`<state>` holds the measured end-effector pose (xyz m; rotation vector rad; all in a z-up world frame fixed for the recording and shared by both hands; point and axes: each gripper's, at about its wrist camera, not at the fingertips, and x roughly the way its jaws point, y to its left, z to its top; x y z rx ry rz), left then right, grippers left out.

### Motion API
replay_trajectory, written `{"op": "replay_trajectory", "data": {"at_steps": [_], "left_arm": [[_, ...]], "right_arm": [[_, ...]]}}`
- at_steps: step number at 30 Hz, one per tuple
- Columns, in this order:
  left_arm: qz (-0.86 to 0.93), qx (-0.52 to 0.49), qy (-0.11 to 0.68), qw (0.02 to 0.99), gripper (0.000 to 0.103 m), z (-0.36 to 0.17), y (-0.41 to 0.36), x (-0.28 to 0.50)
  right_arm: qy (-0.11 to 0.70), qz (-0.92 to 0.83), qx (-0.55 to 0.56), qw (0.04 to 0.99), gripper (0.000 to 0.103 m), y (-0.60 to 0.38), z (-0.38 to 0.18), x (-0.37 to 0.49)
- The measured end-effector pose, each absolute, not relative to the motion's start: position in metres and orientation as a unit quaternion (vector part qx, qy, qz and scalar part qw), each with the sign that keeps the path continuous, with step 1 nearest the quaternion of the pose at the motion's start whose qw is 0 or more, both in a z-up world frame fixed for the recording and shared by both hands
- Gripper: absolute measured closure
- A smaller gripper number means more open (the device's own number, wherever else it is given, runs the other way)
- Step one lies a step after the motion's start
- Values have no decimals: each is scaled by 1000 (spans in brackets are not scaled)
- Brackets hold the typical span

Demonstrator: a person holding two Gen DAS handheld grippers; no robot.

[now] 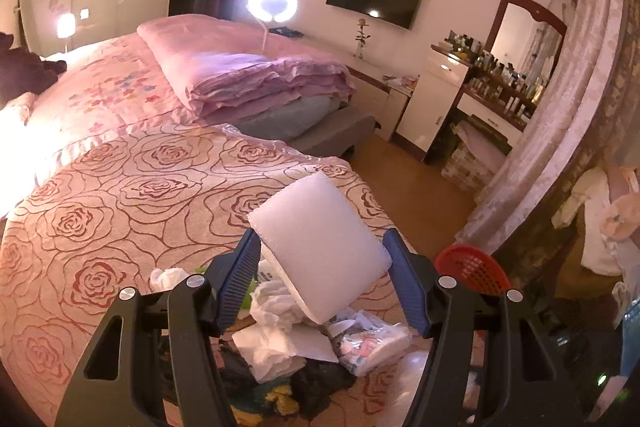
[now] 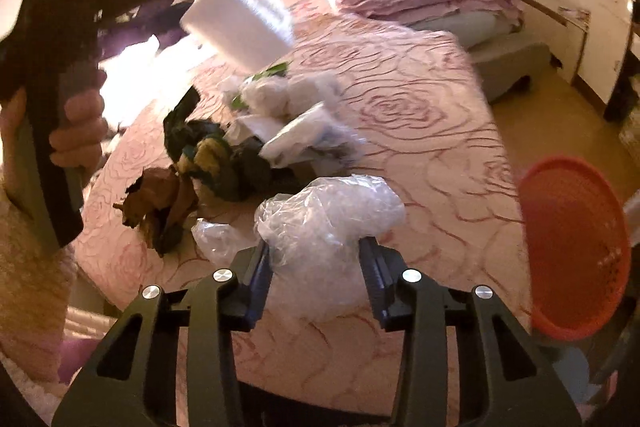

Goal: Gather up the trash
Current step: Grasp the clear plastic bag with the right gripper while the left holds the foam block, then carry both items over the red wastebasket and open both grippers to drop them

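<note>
Left gripper [image 1: 322, 267] pinching light, stiff foam block [image 1: 320, 247] by its edges. Right gripper [image 2: 316, 267] squeezing soft, slippery plastic bag [image 2: 328, 211], likely needing a bunched-up hold.

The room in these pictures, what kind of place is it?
Most likely a home bedroom: a large bed with a pink rose-patterned cover, a folded pink quilt on it, and a dressing table with a mirror.

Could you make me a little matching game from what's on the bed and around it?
Things:
1. foam block
2. clear plastic bag
3. red basket
4. folded quilt

Places:
A. far end of the bed
B. between the right gripper's fingers
C. beside the bed, off its edge
D. between the left gripper's fingers

Pairs: 1-D, 2-B, 3-C, 4-A
</note>
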<state>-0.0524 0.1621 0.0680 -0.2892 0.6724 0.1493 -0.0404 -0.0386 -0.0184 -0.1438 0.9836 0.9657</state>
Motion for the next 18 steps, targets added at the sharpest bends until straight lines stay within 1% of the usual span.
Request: {"op": "replay_trajectory", "data": {"at_steps": [5, 18], "left_arm": [[61, -136, 329, 932, 42, 71, 149, -46], [-3, -102, 349, 932, 42, 66, 88, -8]], "right_arm": [[438, 407, -46, 800, 63, -69, -10, -24], [413, 299, 4, 860, 63, -127, -1, 30]]}}
